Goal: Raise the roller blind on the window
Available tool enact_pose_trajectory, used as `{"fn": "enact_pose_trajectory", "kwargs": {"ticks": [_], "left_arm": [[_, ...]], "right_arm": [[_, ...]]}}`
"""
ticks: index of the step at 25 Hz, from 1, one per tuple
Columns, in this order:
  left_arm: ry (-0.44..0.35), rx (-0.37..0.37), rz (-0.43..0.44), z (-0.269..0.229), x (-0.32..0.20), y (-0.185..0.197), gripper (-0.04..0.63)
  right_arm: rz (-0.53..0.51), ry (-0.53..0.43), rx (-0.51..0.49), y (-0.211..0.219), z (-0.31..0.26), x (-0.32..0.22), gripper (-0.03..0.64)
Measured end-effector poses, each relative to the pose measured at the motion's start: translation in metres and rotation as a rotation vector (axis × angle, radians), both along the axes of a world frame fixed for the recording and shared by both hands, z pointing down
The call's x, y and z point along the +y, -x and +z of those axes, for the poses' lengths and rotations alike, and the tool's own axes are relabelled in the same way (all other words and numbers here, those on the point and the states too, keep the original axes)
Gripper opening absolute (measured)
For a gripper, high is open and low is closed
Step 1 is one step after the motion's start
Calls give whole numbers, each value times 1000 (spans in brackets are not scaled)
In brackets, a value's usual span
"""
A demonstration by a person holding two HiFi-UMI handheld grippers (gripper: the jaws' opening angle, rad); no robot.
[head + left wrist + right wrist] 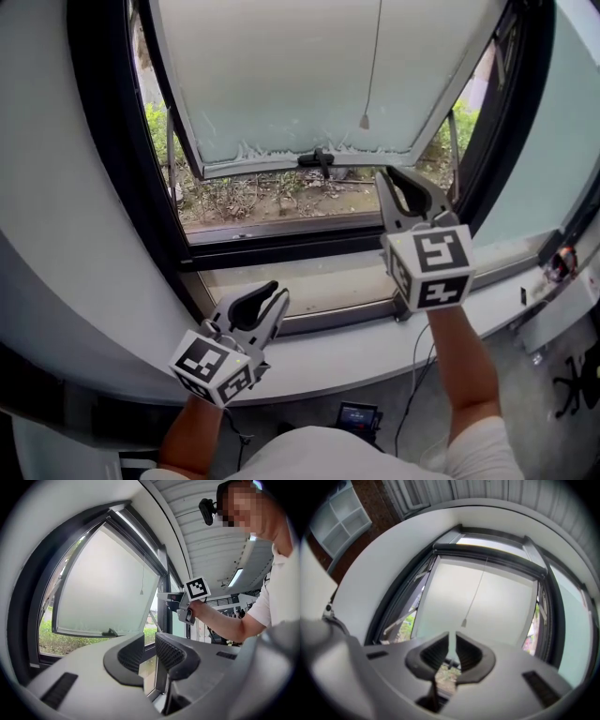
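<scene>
The window (309,84) is filled by a pale frosted panel; whether that is the blind or a pane I cannot tell. A thin pull cord with a small weight (364,122) hangs in front of it, and a dark handle (321,159) sits at the panel's lower edge. My right gripper (410,190) is raised below and right of the weight. In the right gripper view its jaws (451,653) stand a narrow slit apart, empty, with the weight (464,622) just above them. My left gripper (265,302) is low by the sill, open and empty (150,651).
A white sill (375,347) runs under the dark window frame (112,141). Plants and soil (272,192) show outside below the panel. Fittings and cables (562,262) sit at the sill's right end. A small device (358,415) lies on the floor below.
</scene>
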State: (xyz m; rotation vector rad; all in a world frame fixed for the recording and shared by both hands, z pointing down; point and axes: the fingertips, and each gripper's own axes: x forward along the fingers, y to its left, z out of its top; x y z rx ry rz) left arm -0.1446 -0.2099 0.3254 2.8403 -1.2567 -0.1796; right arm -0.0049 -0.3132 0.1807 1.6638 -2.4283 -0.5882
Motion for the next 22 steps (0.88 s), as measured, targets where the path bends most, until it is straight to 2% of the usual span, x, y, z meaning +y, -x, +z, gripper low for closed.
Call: {"fn": "enact_pose_trajectory", "kwargs": {"ticks": [4,10,22], "left_arm": [[2,7,-23,2,18,-5,91],[32,34,-61,9,46,-23,84],[146,73,-124,52,123,-108,64]], "right_arm": [[-43,4,-23,-6,14,28,54],[-93,62,-39,-27,58,76,49],[-145,285,-94,-121,154,154,43]]}}
